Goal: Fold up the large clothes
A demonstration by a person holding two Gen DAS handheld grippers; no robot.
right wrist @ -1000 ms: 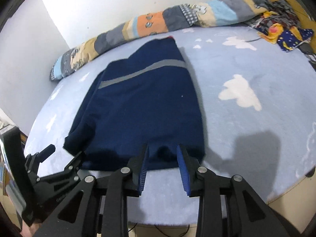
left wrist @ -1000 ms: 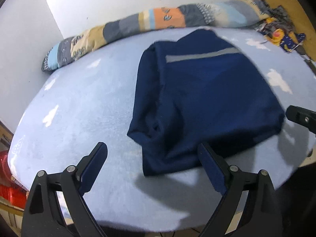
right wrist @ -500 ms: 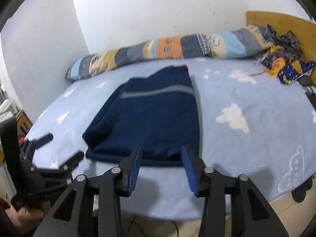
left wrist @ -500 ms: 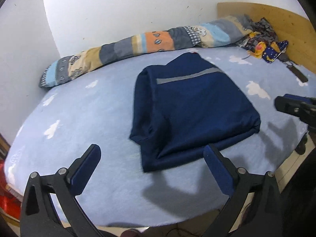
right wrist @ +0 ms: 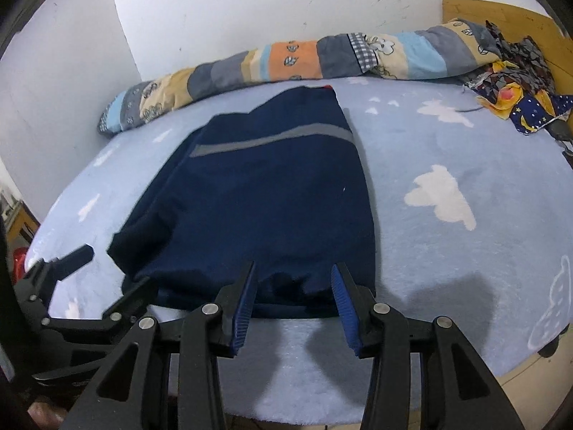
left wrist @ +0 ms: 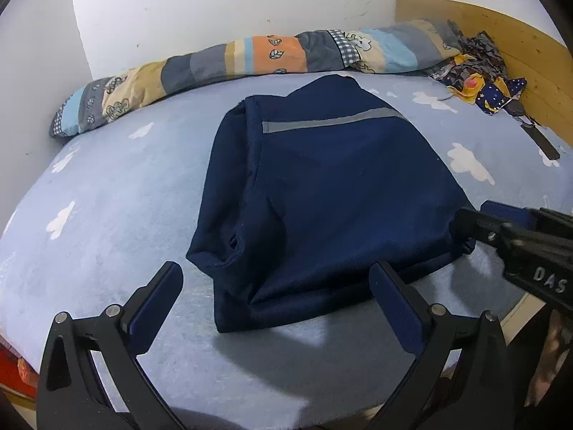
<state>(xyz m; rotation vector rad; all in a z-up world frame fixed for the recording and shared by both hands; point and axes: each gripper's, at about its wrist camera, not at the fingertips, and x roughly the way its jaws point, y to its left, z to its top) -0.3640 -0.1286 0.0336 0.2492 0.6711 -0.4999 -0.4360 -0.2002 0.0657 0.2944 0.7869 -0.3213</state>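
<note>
**Both claws off the garment**

I see the navy garment point(left wrist: 322, 193) folded mid-frame on the bed point(left wrist: 107, 186). My left claw point(left wrist: 275, 304) gapes wide at its near hem; right claw point(right wrist: 293, 297) parted, pads not pressing cloth.

navy garment point(left wrist: 333, 193): matt knit-like cloth, soft, with one smoother grey band point(left wrist: 333, 121). bed cover point(right wrist: 447, 165): pale blue plush, fuzzy nap, white cloud patches. rolled quilt point(left wrist: 250, 61): printed patchwork cloth, matt. headboard point(left wrist: 530, 50): light wood, smooth, knots visible. wall point(right wrist: 268, 10): white paint, matt, scuffed. left gripper point(left wrist: 275, 297) and right gripper point(right wrist: 293, 297): black matt plastic, bright metal pins; ribbed blue pads point(right wrist: 342, 297) on the jaws.
</note>
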